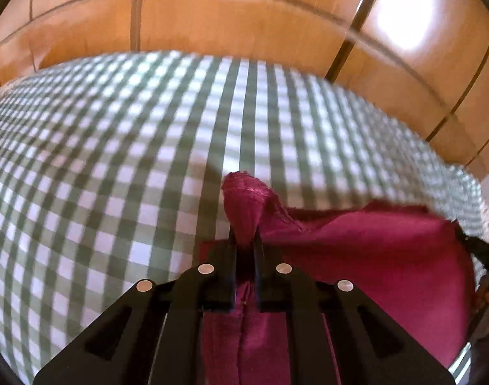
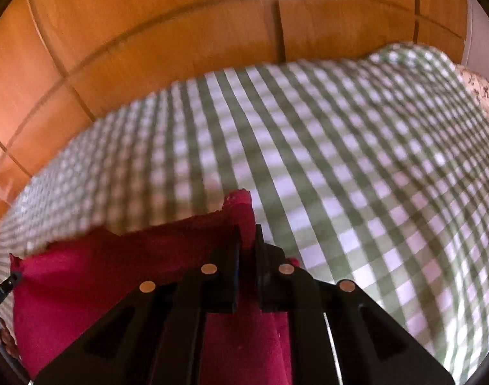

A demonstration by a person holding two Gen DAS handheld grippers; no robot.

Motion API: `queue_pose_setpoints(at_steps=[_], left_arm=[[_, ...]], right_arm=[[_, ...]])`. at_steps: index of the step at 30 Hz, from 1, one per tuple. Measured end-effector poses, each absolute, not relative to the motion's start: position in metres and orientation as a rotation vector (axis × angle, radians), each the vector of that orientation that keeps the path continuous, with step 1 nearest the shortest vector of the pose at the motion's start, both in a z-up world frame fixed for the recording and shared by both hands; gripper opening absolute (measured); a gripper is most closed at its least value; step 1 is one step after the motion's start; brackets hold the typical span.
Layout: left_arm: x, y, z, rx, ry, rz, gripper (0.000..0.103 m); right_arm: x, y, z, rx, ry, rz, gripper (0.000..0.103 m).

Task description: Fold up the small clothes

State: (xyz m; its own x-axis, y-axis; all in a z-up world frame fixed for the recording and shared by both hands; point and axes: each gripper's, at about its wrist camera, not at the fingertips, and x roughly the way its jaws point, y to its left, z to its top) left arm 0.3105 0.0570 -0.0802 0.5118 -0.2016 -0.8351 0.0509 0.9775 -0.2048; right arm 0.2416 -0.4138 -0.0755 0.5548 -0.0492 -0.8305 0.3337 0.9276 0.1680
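Left claw [image 1: 245, 240] clamped on a corner of the red cloth [image 1: 372, 256]; the corner tuft pokes up past the fingertips. Right claw [image 2: 247, 240] clamped the same way on the other corner of the cloth [image 2: 100, 276]. The cloth spans between the two claws, top edge pulled fairly straight, the rest hanging below and toward the camera. Cannot tell whether the lower part touches anything.

Under it is a green-and-white checked cover [image 1: 116, 160], soft and rumpled, probably a bed. Wooden doors [image 1: 228, 16] behind. A floral fabric [image 2: 482, 93] shows at the far right edge in the right view. Both views motion-blurred.

Handling: the cloth looks thin, light and limp, with no stiffness, so it sags wherever unsupported. Edge looks a bit frayed or raw at the corners. Not fragile, not slippery; the pinch seems secure.

Best hold is the two corners of one edge, as now; that keeps the edge taut and lets the body drape flat onto the cover. Judged step: carrying or laying the cloth out for a fold. Risk: slack in the middle bunching, or one corner slipping and skewing the fold line.
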Motion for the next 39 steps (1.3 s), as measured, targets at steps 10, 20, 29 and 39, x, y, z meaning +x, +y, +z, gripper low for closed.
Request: queue_pose_setpoints(at_steps=[10,20,29,39], left_arm=[[0.257,0.056,-0.027,-0.107,0.860,-0.085,0.042],[0.175,0.036,-0.066,-0.018,0.947,-0.149,0.042],[0.136,0.032,-0.031,0.017,0.822,-0.208,0.042],[0.097,-0.025,-0.073,0.152,0.912,-0.380,0.044]], right_arm=[[0.193,-0.378,-0.012,0.258,0.806,-0.127,0.057],[0.118,-0.267,-0.032,0.169,0.876,0.154,0.069],[0.078,-0.296,-0.046,0.167,0.893,0.052,0.073],[0.034,-0.296,-0.064,0.155,0.970,0.001,0.074]])
